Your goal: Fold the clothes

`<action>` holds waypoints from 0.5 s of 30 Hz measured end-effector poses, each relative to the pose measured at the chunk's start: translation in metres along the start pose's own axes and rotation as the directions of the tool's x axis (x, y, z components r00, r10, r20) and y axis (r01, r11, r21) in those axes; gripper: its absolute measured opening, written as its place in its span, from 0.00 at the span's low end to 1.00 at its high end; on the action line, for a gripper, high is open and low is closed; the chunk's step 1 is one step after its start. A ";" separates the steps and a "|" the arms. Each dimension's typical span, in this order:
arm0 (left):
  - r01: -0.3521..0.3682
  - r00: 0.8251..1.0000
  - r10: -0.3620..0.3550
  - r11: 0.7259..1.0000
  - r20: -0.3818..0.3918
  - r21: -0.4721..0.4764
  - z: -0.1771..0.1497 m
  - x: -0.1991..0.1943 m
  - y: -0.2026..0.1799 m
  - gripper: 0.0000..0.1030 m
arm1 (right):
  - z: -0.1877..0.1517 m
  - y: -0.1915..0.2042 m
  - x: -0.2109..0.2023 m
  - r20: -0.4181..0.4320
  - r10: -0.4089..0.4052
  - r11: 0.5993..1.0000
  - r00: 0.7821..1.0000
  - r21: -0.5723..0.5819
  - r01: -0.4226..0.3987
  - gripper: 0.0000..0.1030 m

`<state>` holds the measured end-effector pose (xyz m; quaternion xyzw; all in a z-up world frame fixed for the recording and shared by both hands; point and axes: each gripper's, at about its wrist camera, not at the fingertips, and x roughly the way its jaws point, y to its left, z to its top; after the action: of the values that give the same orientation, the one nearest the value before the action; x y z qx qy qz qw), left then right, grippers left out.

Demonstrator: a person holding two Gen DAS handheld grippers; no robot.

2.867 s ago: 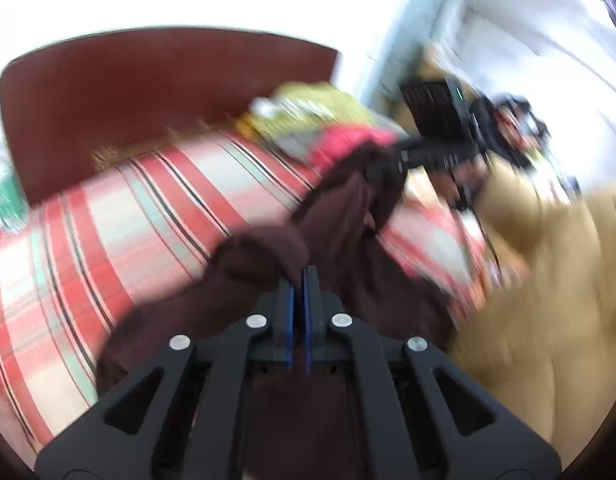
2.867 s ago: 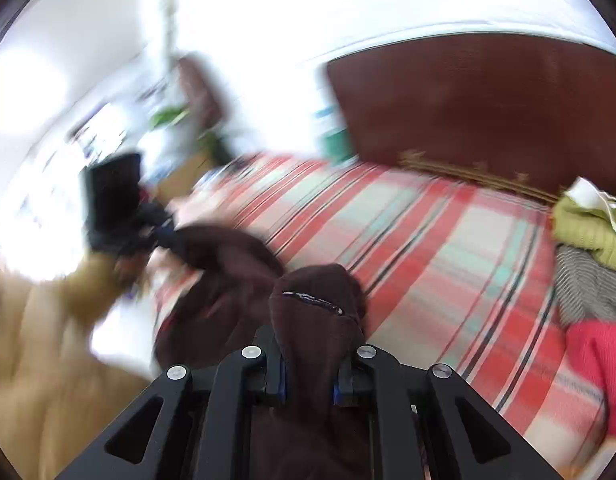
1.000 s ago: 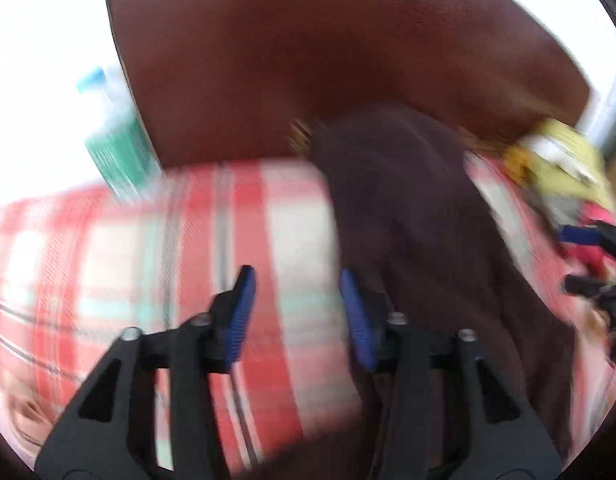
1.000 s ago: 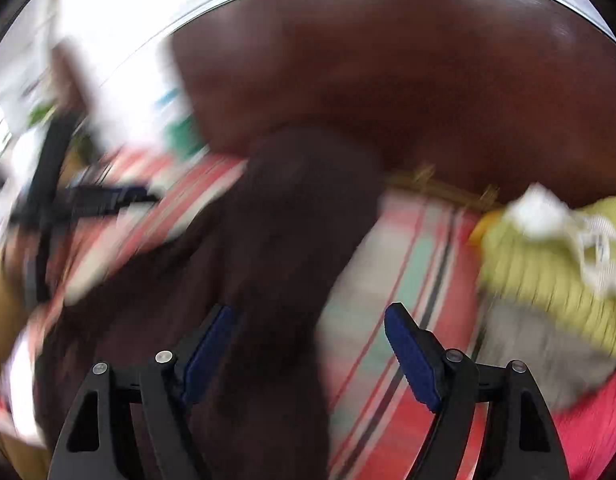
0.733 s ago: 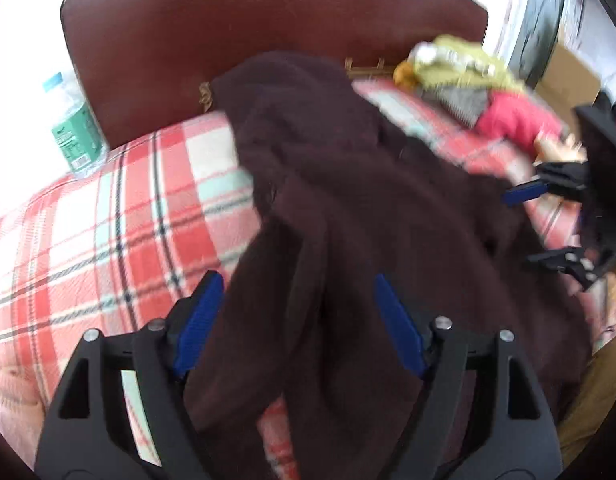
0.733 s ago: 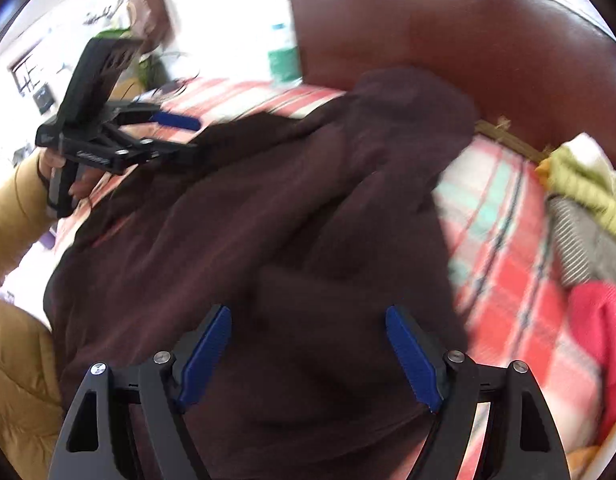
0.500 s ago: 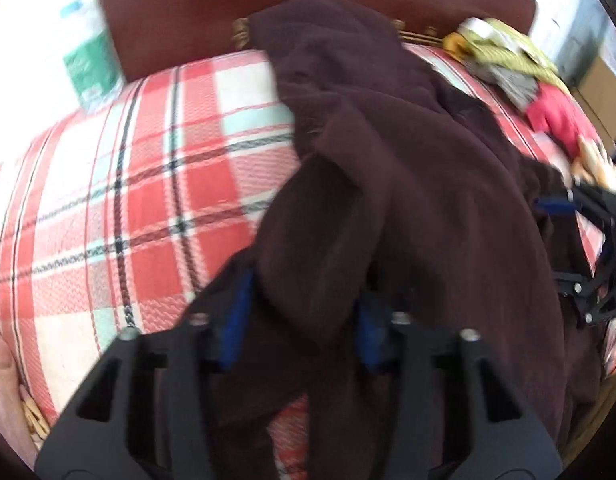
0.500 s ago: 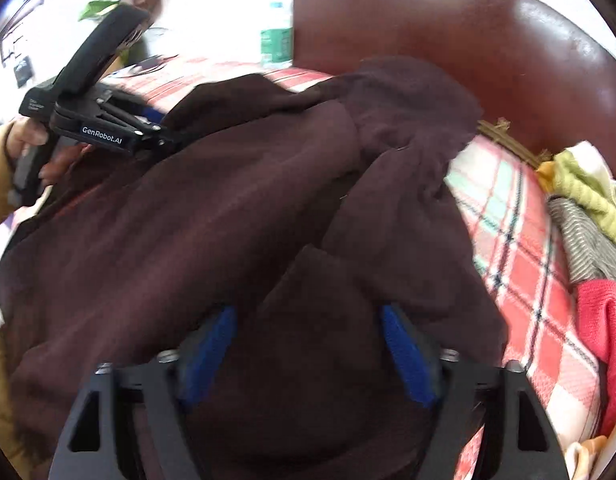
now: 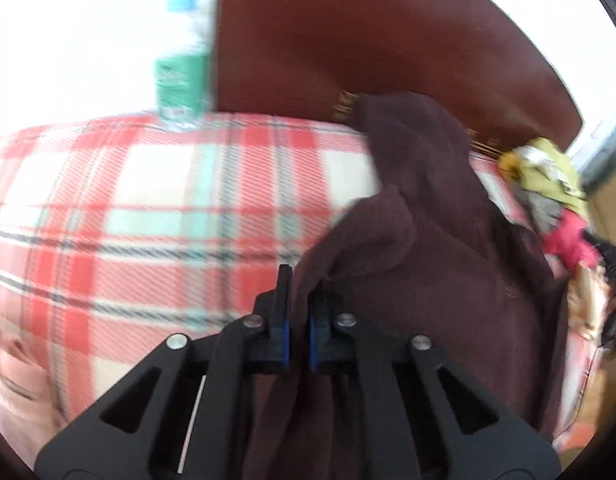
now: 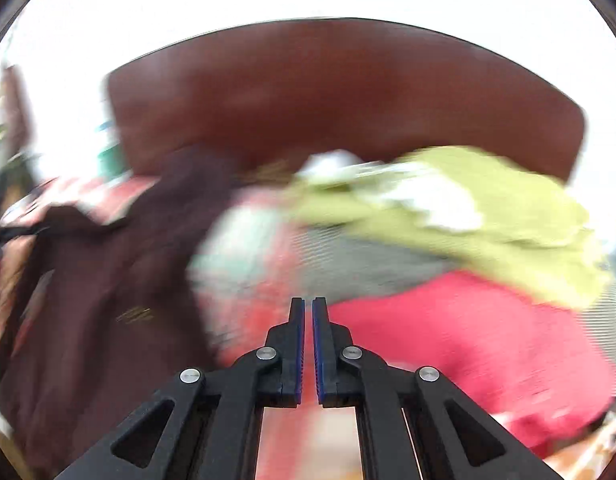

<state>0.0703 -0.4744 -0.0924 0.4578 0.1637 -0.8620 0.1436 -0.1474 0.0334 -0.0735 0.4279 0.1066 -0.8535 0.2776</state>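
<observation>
Headboard (image 9: 387, 40) behind brown garment (image 9: 447, 260), bottle (image 9: 182, 76) alongside

Matt fuzzy maroon garment (image 9: 435, 248), woven plaid blanket (image 9: 156, 208) (cloth), glossy headboard (image 9: 367, 40)

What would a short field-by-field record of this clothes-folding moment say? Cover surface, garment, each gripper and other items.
surface: plaid blanket
garment: dark brown top, spread toward the headboard
left gripper: shut on an edge of the top
right gripper: shut, nothing between its fingers
other clothes: yellow-green garment, grey garment, red garment, piled together
also present: bottle beside the headboard
image quality: both views blurred
</observation>
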 end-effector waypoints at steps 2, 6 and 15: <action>-0.055 0.998 0.055 0.998 -0.031 0.004 0.001 0.011 0.004 0.18 | 0.011 -0.028 0.000 -0.010 -0.078 0.995 0.997 0.062 0.079 0.13; -0.185 0.981 0.184 0.982 -0.065 -0.021 -0.013 0.028 0.007 0.38 | -0.011 0.001 -0.013 0.001 0.121 0.992 0.993 0.036 -0.121 0.53; -0.036 0.970 0.097 0.964 0.223 -0.262 -0.040 -0.068 0.020 0.48 | -0.114 0.133 -0.031 -0.229 0.291 0.931 0.929 -0.155 -0.329 0.74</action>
<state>0.1451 -0.4690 -0.0595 0.3358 0.2399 -0.8762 0.2489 0.0193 -0.0165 -0.1116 0.4952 0.1460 -0.7366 0.4368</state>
